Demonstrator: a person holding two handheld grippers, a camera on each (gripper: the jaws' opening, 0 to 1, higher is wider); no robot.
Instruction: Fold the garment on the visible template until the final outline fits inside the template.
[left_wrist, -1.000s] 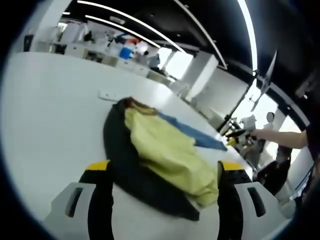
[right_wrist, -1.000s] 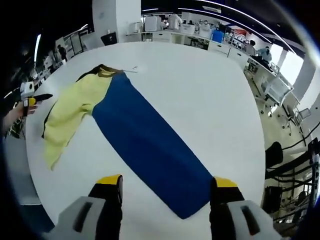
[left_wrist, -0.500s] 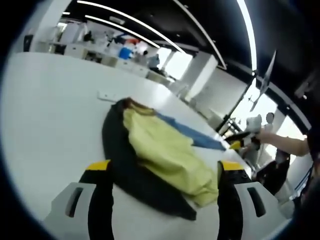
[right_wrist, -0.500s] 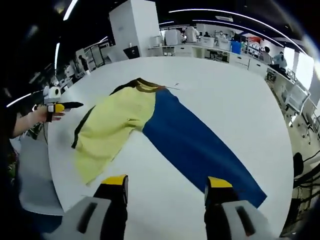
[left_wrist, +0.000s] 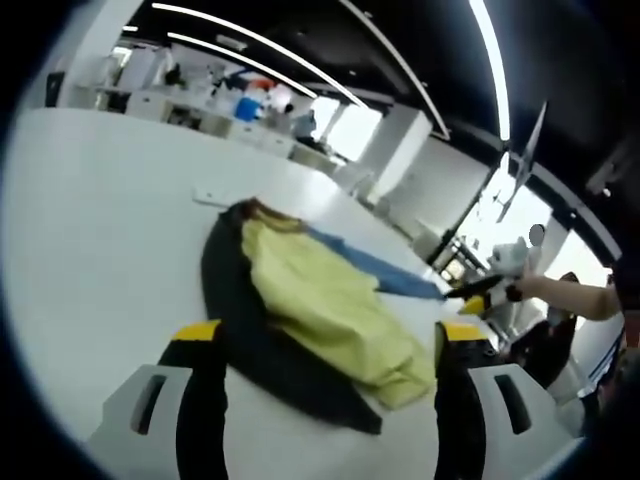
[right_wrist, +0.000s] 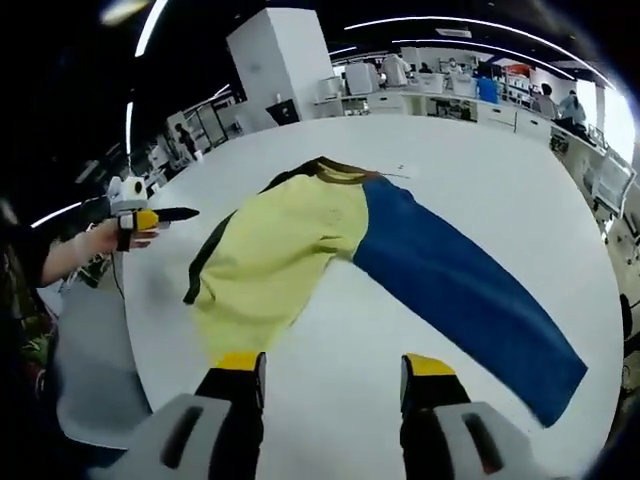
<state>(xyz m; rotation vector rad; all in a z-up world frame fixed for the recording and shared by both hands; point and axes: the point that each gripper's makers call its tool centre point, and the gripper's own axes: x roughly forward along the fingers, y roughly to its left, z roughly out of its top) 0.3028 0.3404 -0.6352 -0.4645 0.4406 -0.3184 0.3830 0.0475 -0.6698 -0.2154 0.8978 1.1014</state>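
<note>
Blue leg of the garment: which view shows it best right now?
The right gripper view: the blue leg lies fully visible, stretched flat across the white table. In the left gripper view only a thin strip shows behind the yellow part.

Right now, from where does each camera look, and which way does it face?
Left gripper view: low over the white table, facing along the garment; its own open fingers frame the near end; the right gripper appears beyond.
Right gripper view: higher, facing down on the garment; the left gripper appears at left.
Shared: garment, table.
</note>
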